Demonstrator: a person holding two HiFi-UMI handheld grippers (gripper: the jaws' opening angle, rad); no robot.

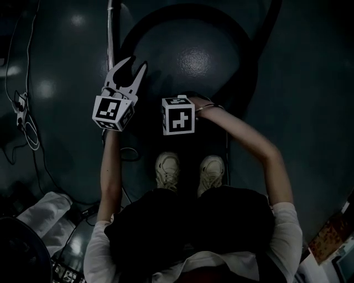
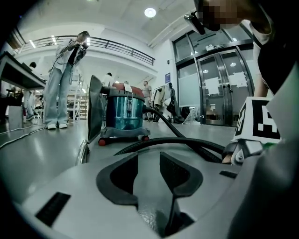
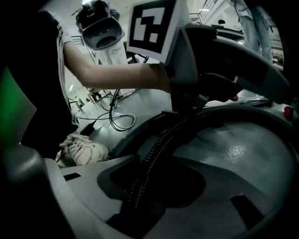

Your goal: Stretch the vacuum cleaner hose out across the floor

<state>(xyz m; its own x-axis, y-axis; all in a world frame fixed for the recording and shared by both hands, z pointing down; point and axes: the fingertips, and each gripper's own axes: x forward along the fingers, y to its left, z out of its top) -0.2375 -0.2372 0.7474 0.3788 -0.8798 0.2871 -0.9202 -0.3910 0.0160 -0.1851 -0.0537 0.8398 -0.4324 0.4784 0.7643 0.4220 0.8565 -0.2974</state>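
Right claw is straddling the hose unclenched, left claw (at ten o'clock) is hanging released; pulling now is risking slippage.

Loose cables on glossy floor, glass doors beyond.

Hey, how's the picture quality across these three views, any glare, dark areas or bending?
Head view: underexposed, with overhead lights glaring off the glossy floor. Left gripper view: well lit, but the wide lens bends the glass doors, and the ceiling lamp is blown out. Right gripper view: murky around the hose, with a glare patch on the floor beside it.
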